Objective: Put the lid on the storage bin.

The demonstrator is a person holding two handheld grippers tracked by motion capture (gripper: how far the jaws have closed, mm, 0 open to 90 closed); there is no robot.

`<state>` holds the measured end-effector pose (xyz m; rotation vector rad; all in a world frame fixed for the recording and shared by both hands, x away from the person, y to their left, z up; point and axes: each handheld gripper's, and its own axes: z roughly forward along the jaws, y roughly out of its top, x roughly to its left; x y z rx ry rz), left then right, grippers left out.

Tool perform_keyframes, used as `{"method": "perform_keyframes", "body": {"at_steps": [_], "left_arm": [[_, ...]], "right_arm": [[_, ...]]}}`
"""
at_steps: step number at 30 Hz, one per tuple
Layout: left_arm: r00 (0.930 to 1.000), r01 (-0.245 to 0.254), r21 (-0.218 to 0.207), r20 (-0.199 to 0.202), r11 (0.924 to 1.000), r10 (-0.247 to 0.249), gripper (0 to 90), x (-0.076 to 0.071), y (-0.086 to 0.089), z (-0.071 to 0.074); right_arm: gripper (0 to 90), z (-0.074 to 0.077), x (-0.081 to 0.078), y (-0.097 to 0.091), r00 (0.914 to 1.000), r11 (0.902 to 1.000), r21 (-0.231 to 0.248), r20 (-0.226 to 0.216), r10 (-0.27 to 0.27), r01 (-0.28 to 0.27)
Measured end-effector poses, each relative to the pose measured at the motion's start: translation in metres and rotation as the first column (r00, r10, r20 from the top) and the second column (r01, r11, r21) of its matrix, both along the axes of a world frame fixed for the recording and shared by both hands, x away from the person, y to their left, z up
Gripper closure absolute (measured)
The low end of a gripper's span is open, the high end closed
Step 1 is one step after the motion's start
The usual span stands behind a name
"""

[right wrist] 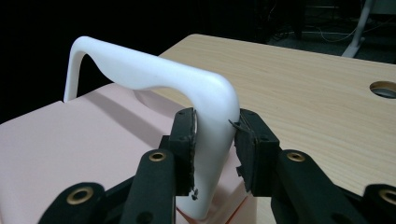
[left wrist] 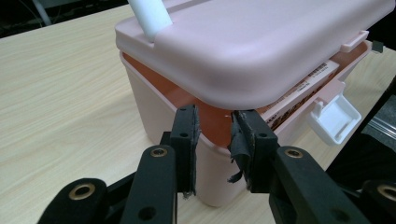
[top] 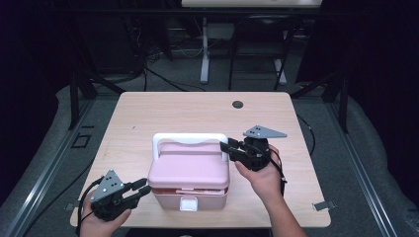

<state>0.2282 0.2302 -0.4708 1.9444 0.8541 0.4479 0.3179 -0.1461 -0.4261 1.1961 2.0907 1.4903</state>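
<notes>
A pink box (top: 190, 170) with a white carry handle (top: 190, 138) stands near the table's front edge. Its lid (left wrist: 261, 42) sits slightly ajar, with orange contents and a printed packet showing in the gap. A white latch (top: 188, 203) hangs loose at the front. My left gripper (top: 143, 188) is at the box's front left corner, its jaws astride the rim (left wrist: 215, 135) with both pads against it. My right gripper (top: 228, 148) is at the handle's right end. In the right gripper view the pads press both sides of the handle's upright (right wrist: 215, 135).
The light wooden table (top: 148, 113) has a round cable hole (top: 237, 104) at the back. Beyond the table are dark frames, a white desk leg and cables on the floor. The box's front latch (left wrist: 336, 119) is unfastened and tilted outward.
</notes>
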Motion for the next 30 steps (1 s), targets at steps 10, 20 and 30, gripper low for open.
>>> {"method": "perform_keyframes", "body": {"at_steps": [10, 20, 30], "left_arm": [[0.9999, -0.009, 0.006, -0.011, 0.9999, 0.009, 70.4, -0.001, 0.005, -0.005], [0.9997, -0.015, 0.01, -0.017, 0.9998, 0.015, 70.4, -0.001, 0.007, -0.007], [0.9994, -0.029, -0.012, -0.021, 0.9995, 0.028, 70.5, -0.001, 0.012, -0.008]], "right_arm": [[68.9, -0.002, -0.001, 0.0, 0.9999, 1.0, -0.006, -0.013, 0.006, -0.006], [68.9, -0.004, -0.002, 0.0, 0.9999, 0.9999, -0.01, -0.014, 0.007, -0.007], [69.0, -0.008, -0.002, 0.004, 0.9993, 0.9986, -0.052, -0.037, 0.009, -0.011]]}}
